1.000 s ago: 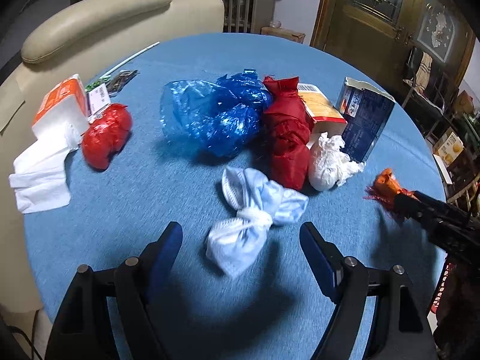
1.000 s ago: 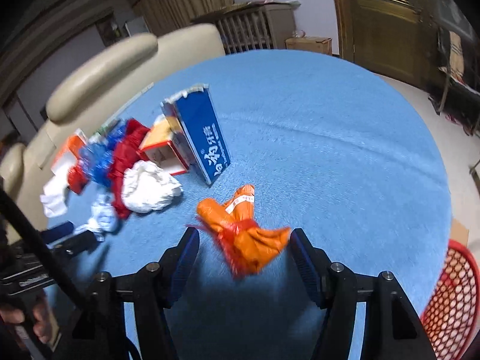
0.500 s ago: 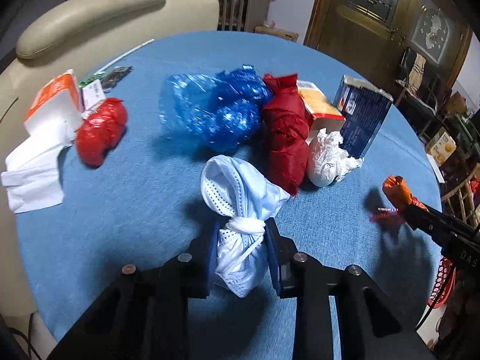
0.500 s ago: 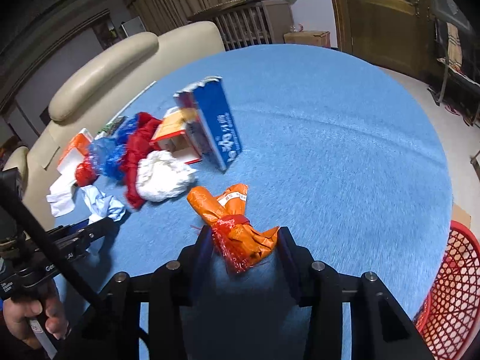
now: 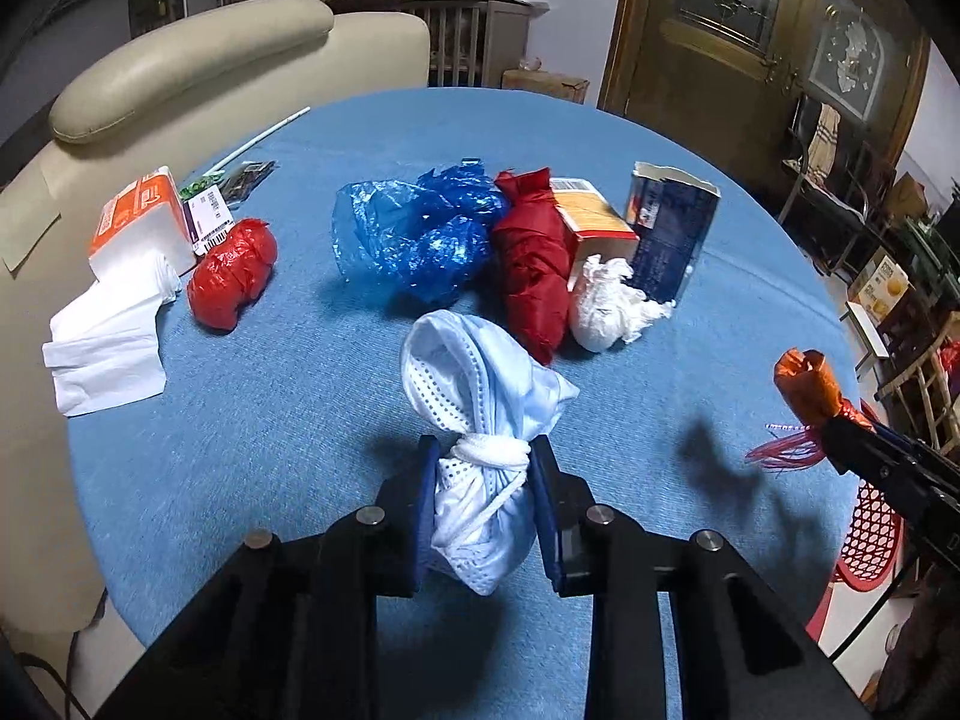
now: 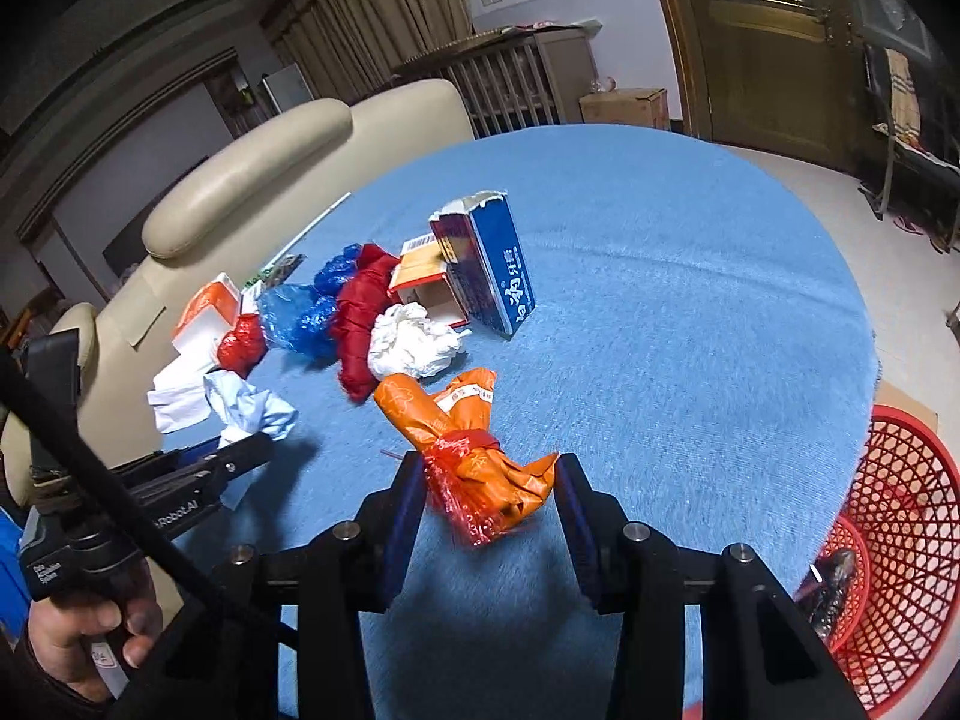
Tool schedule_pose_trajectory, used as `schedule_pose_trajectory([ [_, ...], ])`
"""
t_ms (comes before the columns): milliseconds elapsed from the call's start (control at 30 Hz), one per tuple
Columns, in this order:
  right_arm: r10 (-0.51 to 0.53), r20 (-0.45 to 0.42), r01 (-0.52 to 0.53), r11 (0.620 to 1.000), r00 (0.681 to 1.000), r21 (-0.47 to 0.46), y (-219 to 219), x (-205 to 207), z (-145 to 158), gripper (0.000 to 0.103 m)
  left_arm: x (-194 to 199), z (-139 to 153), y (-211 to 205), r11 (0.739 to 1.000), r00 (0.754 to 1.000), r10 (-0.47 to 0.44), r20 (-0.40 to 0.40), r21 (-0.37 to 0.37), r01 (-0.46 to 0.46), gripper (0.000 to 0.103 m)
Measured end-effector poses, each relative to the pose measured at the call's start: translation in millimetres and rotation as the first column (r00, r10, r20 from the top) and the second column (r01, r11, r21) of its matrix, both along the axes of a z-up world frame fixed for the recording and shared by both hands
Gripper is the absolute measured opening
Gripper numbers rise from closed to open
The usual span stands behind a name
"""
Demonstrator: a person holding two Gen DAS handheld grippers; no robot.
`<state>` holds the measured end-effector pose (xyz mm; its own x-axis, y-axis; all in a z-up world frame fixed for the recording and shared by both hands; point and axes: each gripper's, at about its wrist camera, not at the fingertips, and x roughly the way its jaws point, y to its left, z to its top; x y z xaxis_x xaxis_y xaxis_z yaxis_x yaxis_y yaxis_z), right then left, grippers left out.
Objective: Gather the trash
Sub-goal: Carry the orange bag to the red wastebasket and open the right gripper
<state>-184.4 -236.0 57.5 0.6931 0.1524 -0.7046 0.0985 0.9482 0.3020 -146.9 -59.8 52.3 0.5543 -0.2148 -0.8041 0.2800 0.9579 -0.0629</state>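
My left gripper [image 5: 485, 498] is shut on a knotted pale blue mesh bag [image 5: 480, 396] and holds it above the blue table [image 5: 300, 420]. My right gripper [image 6: 489, 504] is shut on an orange knotted bag [image 6: 462, 438], lifted off the table; that bag also shows in the left wrist view [image 5: 807, 384]. On the table lie a blue plastic bag [image 5: 414, 234], a red bag [image 5: 537, 264], a small red bundle [image 5: 231, 273], a white crumpled wad [image 5: 606, 306], a blue carton [image 5: 672, 234] and an orange box [image 5: 591, 222].
A red mesh basket [image 6: 900, 516] stands on the floor right of the table, also in the left wrist view [image 5: 870, 546]. An orange-white tissue pack [image 5: 138, 228] and white paper [image 5: 108, 342] lie at the table's left. A beige sofa [image 5: 198, 66] stands behind.
Both grippers closed on their bags, the left on the pale blue mesh bag, the right on the orange bag. Both bags have since been lifted off the table.
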Motion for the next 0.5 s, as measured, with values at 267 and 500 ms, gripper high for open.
schedule_pose_trajectory([
  [267,-0.021,0.041,0.021,1.000,0.999,0.014,-3,-18,11,0.047,-14,7,-8,1.000,1.000,-0.019,0.022,0.017,0.019,0.031],
  [500,-0.048,0.056,0.046,0.998,0.997,0.037,-9,-31,13,0.047,-21,11,-13,0.999,0.999,-0.035,0.035,0.023,0.034,0.031],
])
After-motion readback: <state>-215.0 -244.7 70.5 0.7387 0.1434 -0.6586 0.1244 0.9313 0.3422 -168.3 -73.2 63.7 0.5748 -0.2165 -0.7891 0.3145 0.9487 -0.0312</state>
